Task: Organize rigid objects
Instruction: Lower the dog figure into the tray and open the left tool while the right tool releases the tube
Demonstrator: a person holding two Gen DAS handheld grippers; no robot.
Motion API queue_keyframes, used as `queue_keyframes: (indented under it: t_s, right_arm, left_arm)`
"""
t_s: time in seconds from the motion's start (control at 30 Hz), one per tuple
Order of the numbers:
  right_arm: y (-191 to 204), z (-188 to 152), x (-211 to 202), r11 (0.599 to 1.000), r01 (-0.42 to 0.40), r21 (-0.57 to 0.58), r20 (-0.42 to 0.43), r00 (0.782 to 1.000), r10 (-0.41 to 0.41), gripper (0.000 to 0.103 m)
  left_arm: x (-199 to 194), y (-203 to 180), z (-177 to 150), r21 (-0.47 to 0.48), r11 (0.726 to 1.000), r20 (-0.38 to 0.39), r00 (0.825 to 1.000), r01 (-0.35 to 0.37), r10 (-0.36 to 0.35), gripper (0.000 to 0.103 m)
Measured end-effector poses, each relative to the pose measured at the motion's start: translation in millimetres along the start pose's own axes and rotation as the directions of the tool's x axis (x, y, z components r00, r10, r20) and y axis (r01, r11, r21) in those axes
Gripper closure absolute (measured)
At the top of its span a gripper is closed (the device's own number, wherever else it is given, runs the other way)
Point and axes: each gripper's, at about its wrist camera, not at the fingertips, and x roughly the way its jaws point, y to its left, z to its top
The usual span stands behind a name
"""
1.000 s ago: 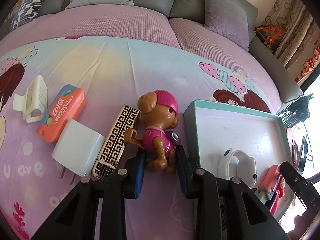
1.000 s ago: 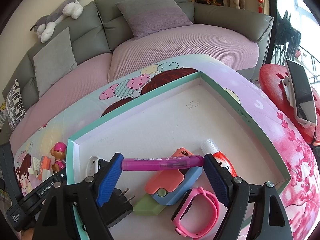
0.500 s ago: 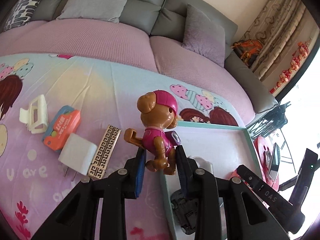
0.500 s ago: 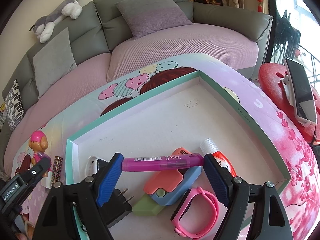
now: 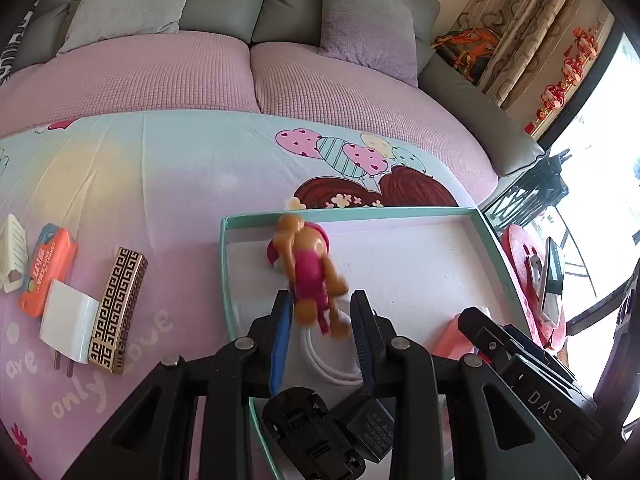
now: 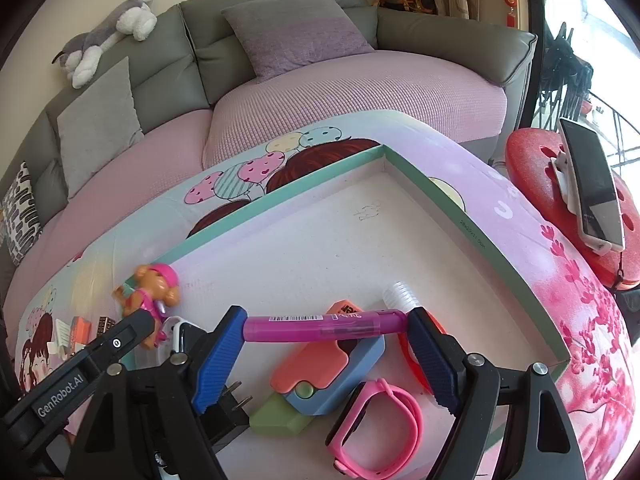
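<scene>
A brown dog toy in pink tips forward, blurred, between the fingers of my left gripper, above the left end of the teal-rimmed white box. The jaws stand wider than the toy's legs. It also shows in the right wrist view. My right gripper is shut on a purple marker, held crosswise over the box. Under it lie an orange-blue item, a pink wristband and a green eraser.
On the cloth left of the box lie a gold-patterned bar, a white charger, an orange case and a white clip. A black plug and white band sit in the box. Sofa behind; red stool with phone right.
My left gripper carried the dog toy right, over the box, and its jaws have spread; the toy now tips forward, blurred. The right gripper with the marker has stayed still.
</scene>
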Motion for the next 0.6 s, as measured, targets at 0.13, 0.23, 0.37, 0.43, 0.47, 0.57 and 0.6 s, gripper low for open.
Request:
queue_keyframes:
  t_s: [0.13, 0.23, 0.37, 0.43, 0.47, 0.57, 0.6]
  right_arm:
    - [-2, 0, 1, 1.0, 0.002, 0.003, -0.004, 1.0, -0.002, 0.019]
    - [-2, 1, 2, 1.0, 0.006, 0.001, -0.003, 1.0, -0.006, 0.019]
    - [-3, 1, 4, 1.0, 0.015, -0.008, -0.006, 1.0, -0.015, 0.016]
    - [-3, 1, 4, 1.0, 0.012, -0.009, -0.005, 1.0, -0.012, 0.008]
    - [-3, 1, 4, 1.0, 0.011, -0.011, -0.003, 1.0, -0.011, 0.005]
    - [-2, 1, 2, 1.0, 0.014, -0.022, 0.009, 1.0, -0.013, 0.001]
    - [-2, 0, 2, 1.0, 0.015, -0.025, 0.012, 1.0, -0.014, 0.001]
  left_arm:
    - [-4, 3, -3, 0.003, 1.0, -0.002, 1.0, -0.021, 0.021, 0.072]
    - [-7, 6, -8, -0.008, 0.999, -0.009, 0.999, -0.034, 0.034, 0.067]
    - [-18, 11, -9, -0.02, 0.997, 0.009, 0.998, -0.068, 0.068, 0.052]
    - [-24, 14, -9, -0.024, 0.995, 0.022, 0.995, -0.096, 0.097, 0.043]
    - [-26, 15, -10, -0.027, 0.994, 0.027, 0.993, -0.11, 0.111, 0.042]
    - [-32, 19, -10, -0.037, 0.989, 0.04, 0.988, -0.145, 0.147, 0.037]
    - [-34, 21, -10, -0.041, 0.987, 0.047, 0.986, -0.156, 0.158, 0.032]
